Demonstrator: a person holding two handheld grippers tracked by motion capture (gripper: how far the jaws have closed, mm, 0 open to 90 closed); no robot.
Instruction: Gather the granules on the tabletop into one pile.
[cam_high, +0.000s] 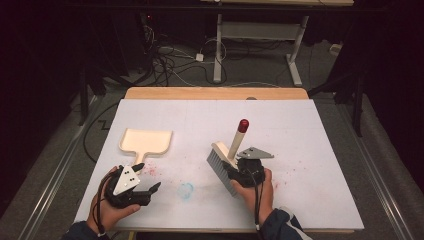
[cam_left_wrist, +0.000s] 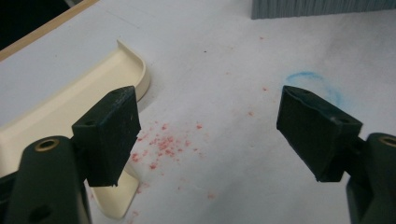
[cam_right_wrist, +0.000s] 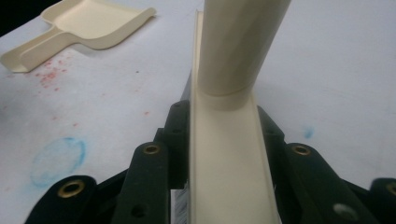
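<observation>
Table surface: a white sheet (cam_high: 300, 150) covers the tabletop; a strip of bare wood shows along the far edge. The sheet's right half and far half lie bare.

Left gripper (cam_high: 149, 176): held in the left hand (cam_high: 107, 207) near the sheet's near-left edge. Jaws stand wide apart with nothing between them. In the left gripper view (cam_left_wrist: 205, 140) the gap between the two pads frames bare sheet and pink specks.

Right gripper (cam_high: 235, 172): held in the right hand (cam_high: 260, 192) at the near centre-right. Jaws are clamped on the cream back of the brush (cam_high: 222, 162); the right gripper view (cam_right_wrist: 224, 140) shows a pad pressed on each side of that back.

Brush: grey bristle block points toward the left and touches or nearly touches the sheet; which one cannot be told. Its cream handle rises away toward the far side and ends in a red cap (cam_high: 243, 125).

Dustpan (cam_high: 147, 141): cream, lying flat at the left of the sheet, just beyond the left gripper, open mouth toward the far side, short handle toward the near side. Well apart from the brush.

Pink specks (cam_left_wrist: 163, 144): scattered on the sheet beside the dustpan handle, between the left jaws.

Blue ring mark (cam_high: 186, 190): faint, on the sheet between the two grippers, near the near edge.

Open room: a bare lane of sheet runs between dustpan and brush.
</observation>
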